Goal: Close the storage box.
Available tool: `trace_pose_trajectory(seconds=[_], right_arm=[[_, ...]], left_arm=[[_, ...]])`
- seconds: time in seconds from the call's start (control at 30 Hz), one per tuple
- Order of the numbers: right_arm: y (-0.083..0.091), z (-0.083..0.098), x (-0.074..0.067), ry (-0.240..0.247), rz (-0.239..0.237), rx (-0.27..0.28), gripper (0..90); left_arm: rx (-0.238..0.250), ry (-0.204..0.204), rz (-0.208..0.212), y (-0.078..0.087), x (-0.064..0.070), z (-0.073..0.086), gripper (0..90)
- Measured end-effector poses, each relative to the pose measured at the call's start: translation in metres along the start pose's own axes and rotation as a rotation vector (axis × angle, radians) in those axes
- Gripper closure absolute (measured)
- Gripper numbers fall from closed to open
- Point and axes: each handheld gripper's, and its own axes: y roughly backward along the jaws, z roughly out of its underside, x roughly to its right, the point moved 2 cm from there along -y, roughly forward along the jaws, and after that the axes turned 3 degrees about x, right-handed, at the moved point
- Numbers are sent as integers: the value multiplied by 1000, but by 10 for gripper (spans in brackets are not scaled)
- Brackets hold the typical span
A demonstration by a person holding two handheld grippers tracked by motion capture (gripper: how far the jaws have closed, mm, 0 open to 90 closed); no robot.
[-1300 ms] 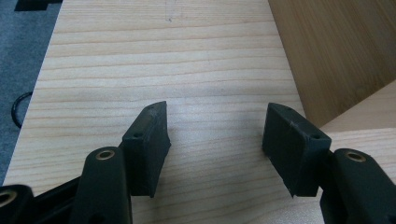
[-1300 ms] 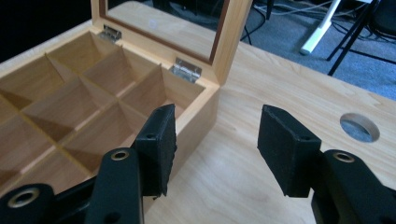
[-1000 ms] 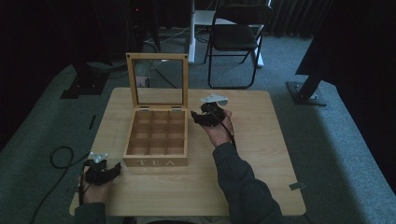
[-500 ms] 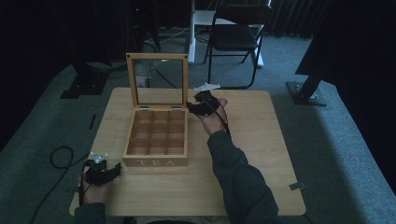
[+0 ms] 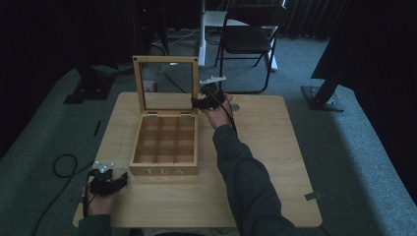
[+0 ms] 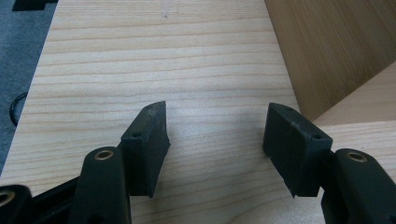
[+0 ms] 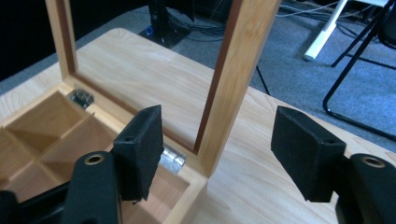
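A wooden tea box (image 5: 166,147) with nine empty compartments stands mid-table, its glass-paned lid (image 5: 166,84) raised upright. My right gripper (image 5: 199,103) is open at the lid's right edge; in the right gripper view the lid's frame post (image 7: 233,74) stands between the spread jaws, untouched. The box's open compartments (image 7: 51,126) and a hinge (image 7: 173,157) lie below. My left gripper (image 5: 110,180) rests open near the table's front left corner, beside the box's front. In the left gripper view its jaws (image 6: 215,135) hold nothing and the box's wooden side (image 6: 336,51) rises at the right.
The light wooden table (image 5: 275,147) has bare surface right of the box. A black folding chair (image 5: 248,39) and a white stand leg (image 5: 209,29) sit on the grey carpet behind. A black cable (image 5: 61,164) loops on the floor at left.
My right gripper has moved away from me and leftward, up to the right edge of the raised lid. The left gripper has stayed put.
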Motion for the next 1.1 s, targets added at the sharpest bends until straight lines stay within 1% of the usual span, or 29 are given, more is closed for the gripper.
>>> trace_pose_trajectory(seconds=[0.03,0.1,0.13,0.2,0.23,0.33,0.37,0.4,0.43,0.47,0.57,0.63,0.7,0.73,0.8,0.93,1.03,1.1], right_arm=[[-1,-2,1,-7,-2,4,315],[-4,-5,3,-13,-20,-11,301],[-6,-8,4,-4,-11,-13,299],[-7,-11,6,-8,-24,-2,300],[-9,-12,7,-8,-19,-8,301],[-14,-19,7,2,-26,-6,316],[-15,-21,7,2,-36,3,324],[-18,-24,6,-2,-41,1,326],[-20,-26,6,-4,-41,-1,332],[-24,-31,5,-2,-38,2,348],[-28,-34,5,-12,-41,1,352],[-32,-36,6,-4,-30,-6,356],[-34,-37,8,-25,-36,-11,386],[-35,-38,10,-33,-39,-3,393],[-37,-39,11,-28,-39,-3,411],[-38,-44,15,-62,-63,-4,439],[-35,-45,15,-40,-58,-7,493],[-31,-45,16,-39,-63,6,519]], left_arm=[[1,0,0,0,0,0,403],[2,-3,0,0,0,0,402],[2,-1,0,0,0,0,402],[2,-2,0,0,0,0,402],[2,-1,1,0,0,0,402],[4,-5,2,0,0,1,401],[5,-4,4,0,0,1,401],[7,-3,4,0,0,1,401],[12,2,4,0,0,1,401],[8,-3,4,1,0,2,400],[9,-4,6,1,0,2,400],[11,-5,6,2,-1,3,400],[10,-10,6,2,-1,3,400],[12,-7,6,2,-1,3,401],[11,-7,7,3,-1,4,400],[12,-8,8,4,-1,5,400],[12,-7,8,3,-1,4,400],[12,-6,8,3,-1,4,399]])
